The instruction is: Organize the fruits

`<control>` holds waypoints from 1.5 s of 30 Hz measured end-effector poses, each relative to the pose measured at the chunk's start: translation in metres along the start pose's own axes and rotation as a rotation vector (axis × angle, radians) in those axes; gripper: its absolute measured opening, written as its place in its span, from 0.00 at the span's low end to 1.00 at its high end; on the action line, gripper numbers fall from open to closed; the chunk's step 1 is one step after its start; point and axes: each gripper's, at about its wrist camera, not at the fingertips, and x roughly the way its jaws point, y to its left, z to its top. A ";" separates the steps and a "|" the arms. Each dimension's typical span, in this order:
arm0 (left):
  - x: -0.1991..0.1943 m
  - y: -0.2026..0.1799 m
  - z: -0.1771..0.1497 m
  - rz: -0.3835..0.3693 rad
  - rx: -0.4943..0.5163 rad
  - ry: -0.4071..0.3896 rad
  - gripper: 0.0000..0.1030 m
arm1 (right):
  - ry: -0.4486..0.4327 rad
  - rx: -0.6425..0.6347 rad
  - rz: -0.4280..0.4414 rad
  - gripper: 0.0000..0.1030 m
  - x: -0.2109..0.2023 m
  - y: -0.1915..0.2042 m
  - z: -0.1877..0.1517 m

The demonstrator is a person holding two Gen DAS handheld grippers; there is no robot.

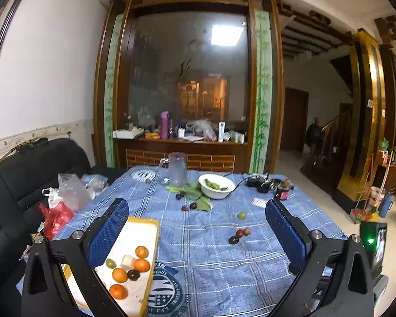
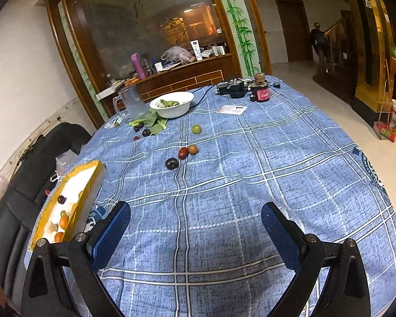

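The right claw point(image 2: 195, 227) is held wide open with nothing between its blue textured pads, above bare blue plaid cloth on the surface point(image 2: 277, 171). The left claw point(image 1: 196, 227) is likewise spread and empty, its left pad overlapping the near end of the shallow yellow-rimmed cardboard tray with a white liner point(image 1: 145, 227).

The step in hand is judged to be the fetching of another loose fruit. It would be done well if the right claw were carried forward and lowered so that one fruit sits squarely between the pads, the closing being kept gentle (these are small, round and likely to roll or bruise). The nearest trio should be approached from the side where the fruits do not touch, so that a neighbour is not knocked away.

Ahead of the right claw, well apart from it, a dark purple plum point(image 2: 171, 163) lies, with a red oblong fruit point(image 2: 183, 153) and a small brown round fruit point(image 2: 192, 149) just beyond, those two touching. Further off a green round fruit point(image 2: 196, 129) is seen, and more dark fruits near the green leaves point(image 2: 155, 124) beside the white bowl point(image 2: 177, 111), possibly cherries, though they are too small to tell. Already in the tray are small oranges point(image 1: 119, 275), among others.
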 end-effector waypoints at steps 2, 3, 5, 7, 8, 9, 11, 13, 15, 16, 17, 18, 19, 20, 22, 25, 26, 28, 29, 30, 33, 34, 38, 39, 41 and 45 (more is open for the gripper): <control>-0.002 -0.002 -0.002 -0.031 0.006 -0.027 1.00 | -0.008 -0.012 -0.001 0.98 -0.001 0.004 -0.004; 0.000 -0.006 -0.005 -0.044 0.017 -0.032 1.00 | -0.014 -0.026 -0.007 0.98 -0.001 0.007 -0.005; 0.008 -0.015 -0.008 -0.051 0.043 -0.010 1.00 | -0.020 -0.047 -0.039 0.98 0.001 0.011 -0.007; 0.015 -0.020 -0.009 -0.062 0.038 0.005 1.00 | -0.001 -0.054 -0.054 0.98 0.004 0.011 -0.007; 0.020 -0.023 -0.009 -0.070 0.019 0.006 1.00 | 0.014 -0.054 -0.057 0.98 0.004 0.011 -0.007; 0.023 -0.025 -0.009 -0.080 0.002 0.011 1.00 | 0.022 -0.052 -0.068 0.98 0.002 0.009 -0.006; 0.030 -0.029 -0.007 -0.136 -0.046 0.025 1.00 | 0.015 -0.038 -0.114 0.98 -0.011 0.003 -0.003; 0.034 -0.032 -0.004 -0.197 -0.087 0.045 1.00 | -0.001 -0.032 -0.153 0.98 -0.024 -0.002 -0.002; 0.032 -0.033 -0.003 -0.235 -0.104 0.052 1.00 | -0.037 -0.026 -0.188 0.98 -0.040 -0.006 -0.003; 0.030 -0.033 -0.003 -0.241 -0.103 0.050 1.00 | -0.046 -0.025 -0.199 0.98 -0.044 -0.008 -0.004; 0.027 -0.032 -0.004 -0.240 -0.100 0.041 1.00 | -0.052 -0.022 -0.210 0.98 -0.047 -0.009 -0.004; 0.025 -0.030 -0.005 -0.235 -0.100 0.035 1.00 | -0.051 -0.017 -0.216 0.98 -0.048 -0.010 -0.005; 0.023 -0.027 -0.006 -0.229 -0.102 0.031 1.00 | -0.045 -0.012 -0.214 0.98 -0.047 -0.009 -0.005; 0.022 -0.024 -0.008 -0.220 -0.110 0.029 1.00 | -0.036 -0.010 -0.207 0.98 -0.046 -0.007 -0.005; 0.022 -0.015 -0.009 -0.204 -0.136 0.035 1.00 | -0.027 -0.027 -0.194 0.98 -0.045 -0.001 -0.007; 0.024 -0.007 -0.011 -0.185 -0.167 0.046 1.00 | -0.032 -0.073 -0.186 0.98 -0.045 0.014 -0.010; 0.022 -0.002 -0.012 -0.190 -0.189 0.040 1.00 | -0.034 -0.082 -0.180 0.98 -0.045 0.017 -0.011; 0.014 0.007 -0.013 -0.196 -0.233 0.006 1.00 | -0.037 -0.097 -0.172 0.98 -0.046 0.023 -0.013; 0.012 0.009 -0.014 -0.194 -0.246 -0.010 1.00 | -0.041 -0.099 -0.170 0.98 -0.046 0.023 -0.015; 0.008 0.012 -0.014 -0.184 -0.258 -0.029 1.00 | -0.046 -0.100 -0.162 0.98 -0.046 0.024 -0.016; 0.002 0.014 -0.014 -0.172 -0.243 -0.048 1.00 | -0.042 -0.093 -0.144 0.98 -0.043 0.023 -0.017; 0.002 0.014 -0.013 -0.166 -0.232 -0.048 1.00 | -0.042 -0.091 -0.137 0.98 -0.041 0.023 -0.017; 0.002 0.009 -0.015 -0.152 -0.156 -0.037 1.00 | -0.023 -0.090 -0.102 0.98 -0.029 0.028 -0.016; 0.003 0.009 -0.016 -0.146 -0.146 -0.033 1.00 | -0.016 -0.093 -0.090 0.98 -0.026 0.029 -0.016; 0.005 0.010 -0.016 -0.120 -0.135 -0.025 1.00 | -0.004 -0.106 -0.074 0.98 -0.020 0.034 -0.014; 0.008 0.021 -0.012 -0.075 -0.153 -0.019 1.00 | -0.008 -0.125 -0.050 0.98 -0.013 0.041 -0.009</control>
